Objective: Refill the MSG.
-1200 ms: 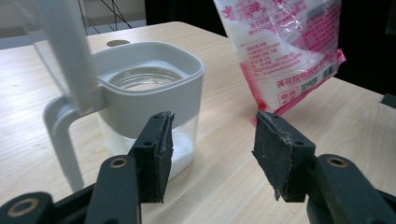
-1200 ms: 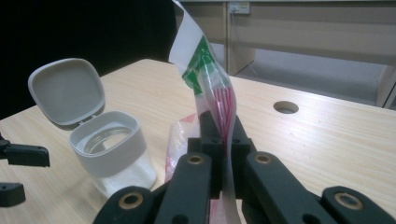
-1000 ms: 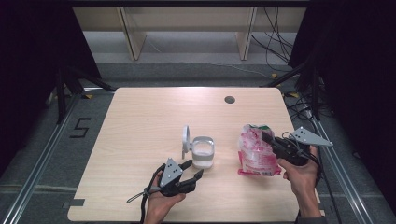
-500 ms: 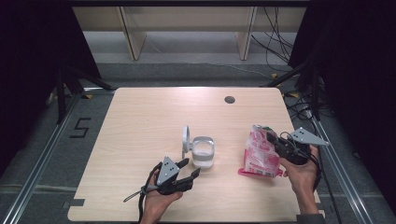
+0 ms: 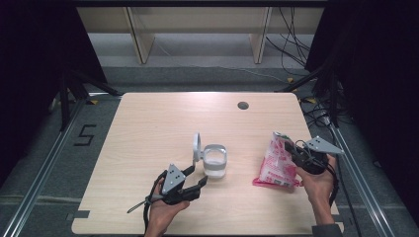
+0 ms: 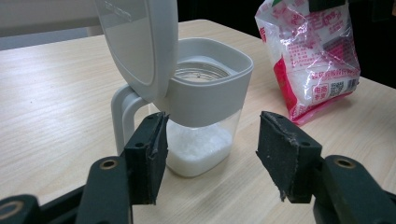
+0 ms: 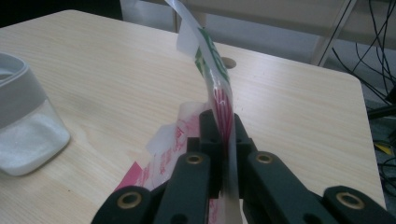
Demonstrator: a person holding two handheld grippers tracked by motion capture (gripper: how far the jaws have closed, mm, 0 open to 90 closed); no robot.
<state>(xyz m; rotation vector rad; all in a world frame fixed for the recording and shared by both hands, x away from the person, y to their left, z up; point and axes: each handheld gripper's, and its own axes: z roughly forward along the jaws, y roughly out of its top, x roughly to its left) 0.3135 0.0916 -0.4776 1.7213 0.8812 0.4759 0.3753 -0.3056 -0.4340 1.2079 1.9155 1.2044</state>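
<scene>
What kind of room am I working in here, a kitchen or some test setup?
Most likely a lab recording bay, not a kitchen: a bare wooden table on floor rails, dark curtains at both sides, loose cables behind, and a "5" floor marking.

bare tabletop beyond jar and bag

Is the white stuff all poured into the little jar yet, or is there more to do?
Done: the jar has its lid flipped up and some white powder at the bottom. In hand: the right gripper is clamped on the pink bag, whose bottom rests on the table. The left gripper has just been opening, its jaws apart with nothing pinched between them. Probably left: closing the lid.
</scene>
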